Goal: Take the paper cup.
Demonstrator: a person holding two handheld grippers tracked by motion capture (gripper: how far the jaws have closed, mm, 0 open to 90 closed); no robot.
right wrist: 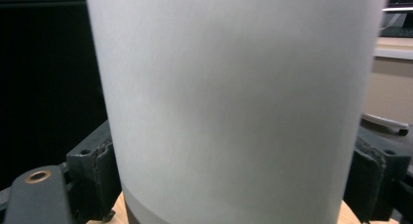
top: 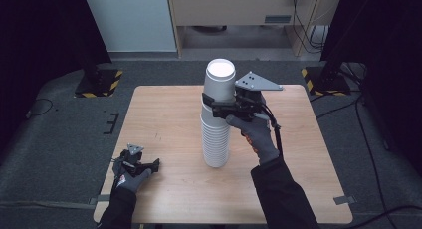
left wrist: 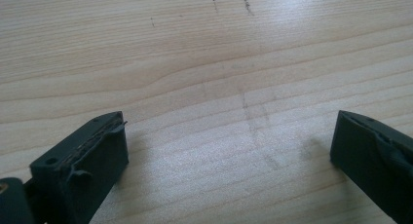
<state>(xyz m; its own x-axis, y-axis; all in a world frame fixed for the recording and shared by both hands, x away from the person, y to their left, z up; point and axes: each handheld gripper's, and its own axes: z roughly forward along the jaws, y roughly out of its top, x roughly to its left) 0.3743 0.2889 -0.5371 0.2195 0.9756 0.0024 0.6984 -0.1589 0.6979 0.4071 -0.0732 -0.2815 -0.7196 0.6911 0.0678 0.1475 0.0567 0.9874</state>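
white paper cup being drawn off a tall stack

white paper cups stand nested in a tall stack (top: 215,139) near the middle of the wooden counter (top: 164,114). the top cup (top: 220,79) sits higher than the rest, its mouth open upward, and the right gripper (top: 219,107) is clamped on its wall just above the rim of the cup below; in the right gripper view the cup wall (right wrist: 234,107) lies between the two jaws, a jaw close against each side. the left gripper (top: 149,165) rests low at the near left corner of the counter, well apart from the stack, its jaws spread wide over bare wood (left wrist: 214,87) and holding nothing.

the step in hand appears to be separating the top cup. to do it well, the pull should probably run straight up along the stack's axis, since a sideways tug could tip so tall a column. grip pressure is best kept light: thin paper walls will likely dent, and a squeezed cup may bind on the one beneath and lift it too. the idle left gripper could steady the lower cups if they begin to rise.
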